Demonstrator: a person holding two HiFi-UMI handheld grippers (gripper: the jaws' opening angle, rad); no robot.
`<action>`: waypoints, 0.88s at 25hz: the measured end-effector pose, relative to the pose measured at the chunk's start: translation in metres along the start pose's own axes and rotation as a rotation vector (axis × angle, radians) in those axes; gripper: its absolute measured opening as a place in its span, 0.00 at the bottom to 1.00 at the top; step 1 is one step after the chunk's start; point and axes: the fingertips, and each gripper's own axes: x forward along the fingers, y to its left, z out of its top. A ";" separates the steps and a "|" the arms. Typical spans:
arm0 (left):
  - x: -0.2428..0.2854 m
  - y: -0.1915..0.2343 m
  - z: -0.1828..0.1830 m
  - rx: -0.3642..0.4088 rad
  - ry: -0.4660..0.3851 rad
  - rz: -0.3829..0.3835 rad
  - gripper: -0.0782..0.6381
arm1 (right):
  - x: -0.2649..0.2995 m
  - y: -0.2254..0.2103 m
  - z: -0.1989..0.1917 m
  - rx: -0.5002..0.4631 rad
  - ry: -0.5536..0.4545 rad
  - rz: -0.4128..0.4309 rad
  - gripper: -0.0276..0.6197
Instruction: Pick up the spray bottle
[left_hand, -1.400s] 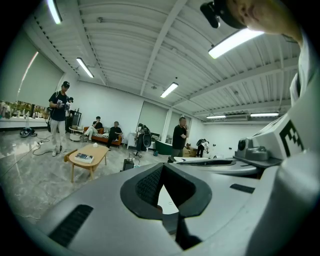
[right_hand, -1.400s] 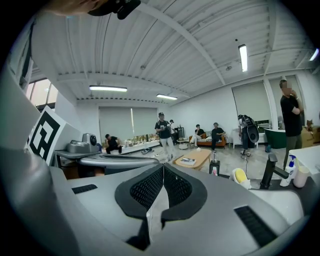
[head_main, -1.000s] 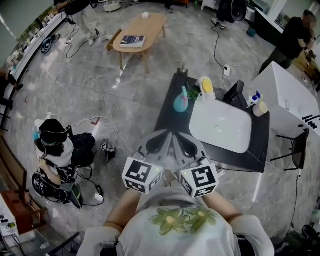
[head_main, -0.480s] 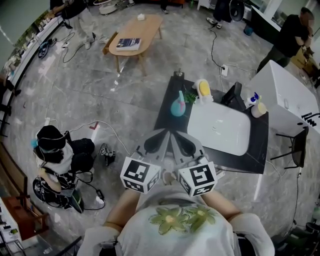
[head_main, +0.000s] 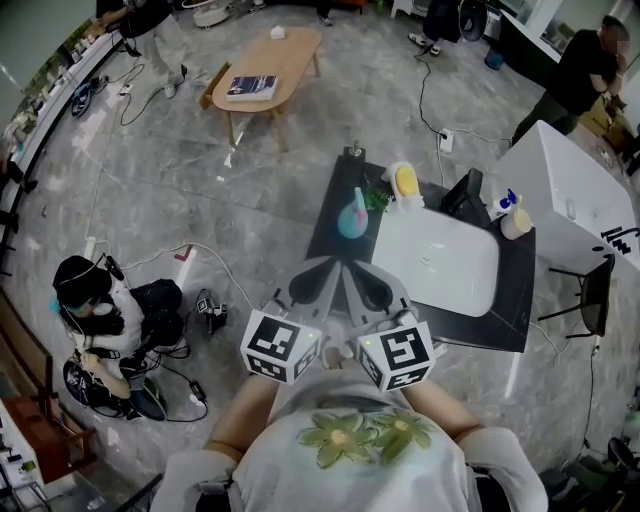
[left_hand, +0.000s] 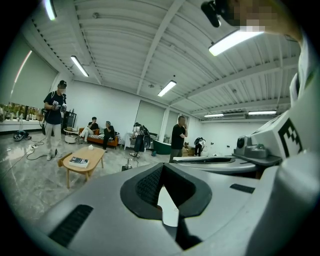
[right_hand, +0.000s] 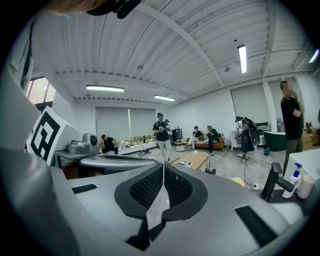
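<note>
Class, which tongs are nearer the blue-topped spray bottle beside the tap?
Right. The right tongs are short of the spray bottle and to its left; the left tongs are farther left, beside them.

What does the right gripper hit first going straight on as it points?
Likely the black counter near its left end: the shut right gripper aims across it toward the coffee table. Depth unclear. The spray bottle sits well right of that line.
</note>
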 end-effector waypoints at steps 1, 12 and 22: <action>0.001 0.001 -0.001 0.002 0.006 -0.001 0.12 | 0.001 -0.001 0.000 -0.001 0.002 0.001 0.08; 0.016 0.016 -0.007 0.004 0.034 0.006 0.12 | 0.024 -0.016 -0.009 -0.018 0.040 -0.002 0.08; 0.031 0.029 -0.008 -0.004 0.044 0.025 0.12 | 0.042 -0.038 -0.012 0.001 0.048 -0.027 0.08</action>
